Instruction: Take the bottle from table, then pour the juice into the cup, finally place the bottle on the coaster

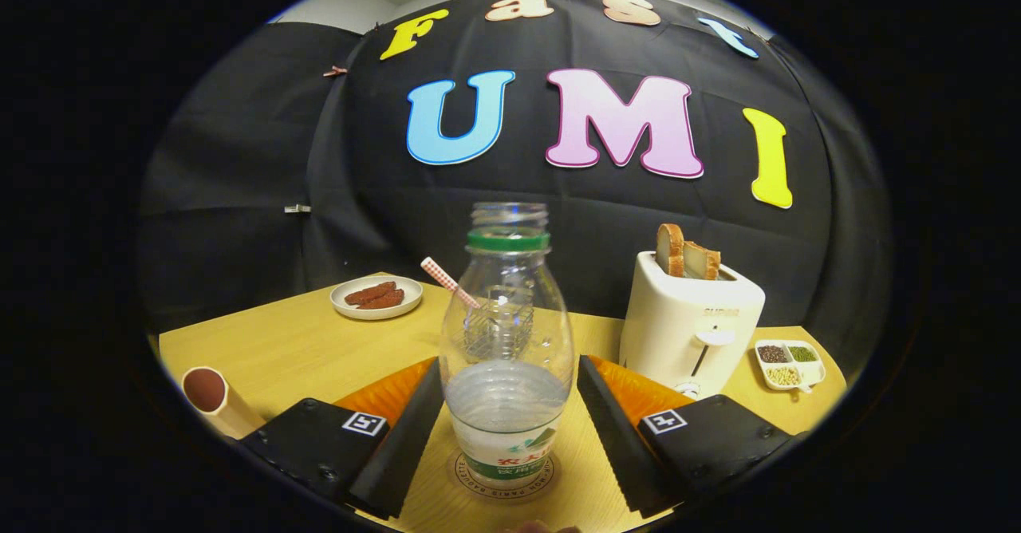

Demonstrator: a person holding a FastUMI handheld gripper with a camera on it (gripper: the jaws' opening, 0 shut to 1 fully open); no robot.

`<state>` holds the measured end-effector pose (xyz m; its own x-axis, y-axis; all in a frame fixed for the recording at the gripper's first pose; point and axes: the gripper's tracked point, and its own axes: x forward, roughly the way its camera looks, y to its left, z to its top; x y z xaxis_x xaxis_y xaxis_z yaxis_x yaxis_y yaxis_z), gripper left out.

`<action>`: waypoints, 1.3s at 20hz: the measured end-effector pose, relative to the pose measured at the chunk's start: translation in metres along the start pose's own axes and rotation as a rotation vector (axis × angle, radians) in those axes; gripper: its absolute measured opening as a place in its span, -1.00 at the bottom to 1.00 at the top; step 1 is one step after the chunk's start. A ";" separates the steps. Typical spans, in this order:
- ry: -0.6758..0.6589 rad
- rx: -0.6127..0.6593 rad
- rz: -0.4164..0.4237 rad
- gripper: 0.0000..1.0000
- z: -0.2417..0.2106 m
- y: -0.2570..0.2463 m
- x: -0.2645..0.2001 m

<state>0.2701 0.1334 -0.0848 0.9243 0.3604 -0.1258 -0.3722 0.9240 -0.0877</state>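
A clear plastic bottle (506, 333) with a green neck ring and no cap stands upright on a round coaster (478, 485) on the wooden table (279, 349). A little liquid fills its lower part. My gripper (510, 364) is open, with one finger on each side of the bottle and a small gap at both sides. Right behind the bottle, seen partly through it, stands a clear cup (496, 327) holding a red-checked straw (447, 279).
A white toaster (686, 321) with two bread slices stands just beyond the right finger. A divided dish of grains (790, 361) lies to its right. A plate of reddish food (376, 297) sits at the back left, and a beige tube (214, 399) lies beside the left finger.
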 end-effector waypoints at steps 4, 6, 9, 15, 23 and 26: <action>-0.002 -0.005 -0.014 1.00 0.007 -0.003 -0.015; -0.012 -0.027 -0.011 0.99 0.011 -0.001 -0.027; -0.017 -0.022 -0.011 0.99 0.011 -0.001 -0.048; -0.107 -0.063 -0.213 0.95 0.036 -0.041 -0.123; -0.115 0.022 -0.292 0.95 0.033 -0.036 -0.230; -0.133 0.042 -0.299 0.95 0.038 -0.032 -0.255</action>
<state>0.0498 0.0169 -0.0124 0.9961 0.0835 0.0295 -0.0816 0.9949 -0.0599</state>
